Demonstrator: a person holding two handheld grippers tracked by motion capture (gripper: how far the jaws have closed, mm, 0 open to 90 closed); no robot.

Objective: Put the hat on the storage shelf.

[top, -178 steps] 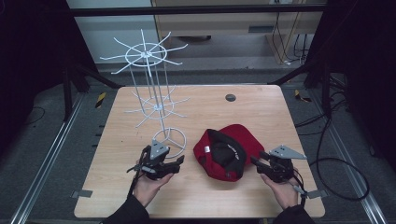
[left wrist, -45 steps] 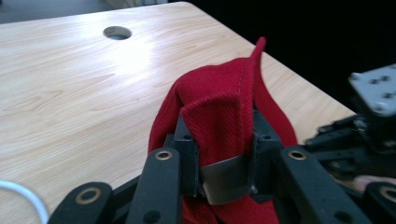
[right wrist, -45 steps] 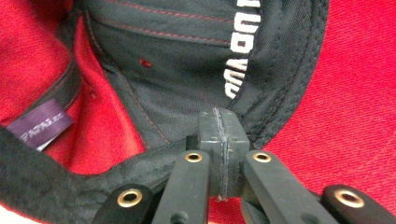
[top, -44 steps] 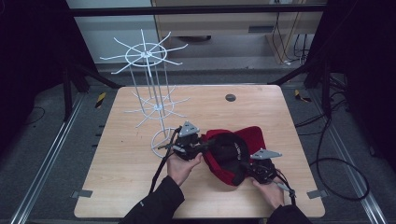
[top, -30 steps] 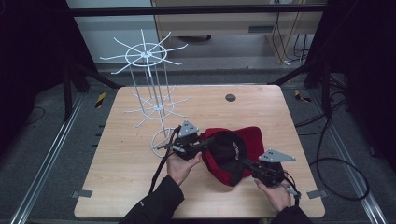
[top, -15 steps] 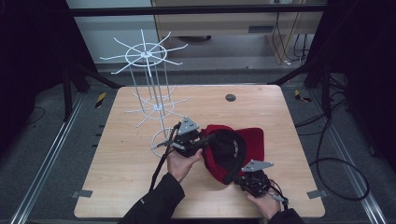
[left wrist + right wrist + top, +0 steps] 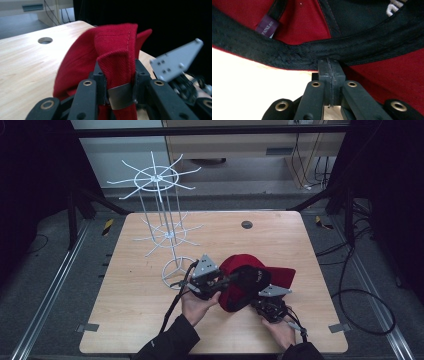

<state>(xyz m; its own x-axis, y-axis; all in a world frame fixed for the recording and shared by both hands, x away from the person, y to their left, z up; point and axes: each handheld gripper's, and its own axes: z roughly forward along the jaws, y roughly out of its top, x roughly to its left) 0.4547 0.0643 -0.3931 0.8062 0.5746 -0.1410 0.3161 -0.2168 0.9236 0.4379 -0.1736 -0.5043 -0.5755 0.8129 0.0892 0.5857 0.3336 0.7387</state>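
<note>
The red baseball cap [image 7: 240, 280] is sitting toward the near middle of the wooden worktop [image 7: 125, 290], tipped up so you can see its black lining. Just to its left is the round base of a white wire display stand [image 7: 165, 235], pretty close to the left hand. There's a cable hole [image 7: 246, 224] further back, well out of the way.

The left hand-held gripper [image 7: 212, 281] comes in level from the left, clenched on a fold of the cap's red fabric. The right hand-held gripper [image 7: 267, 301] sits low at the near edge, jaws pressed together right under the black sweatband [image 7: 312, 56]; can't tell if it's actually pinching it.

A second ago the right one was further right and higher up; it's dropped and tucked in toward the cap, jaws closing.
</note>
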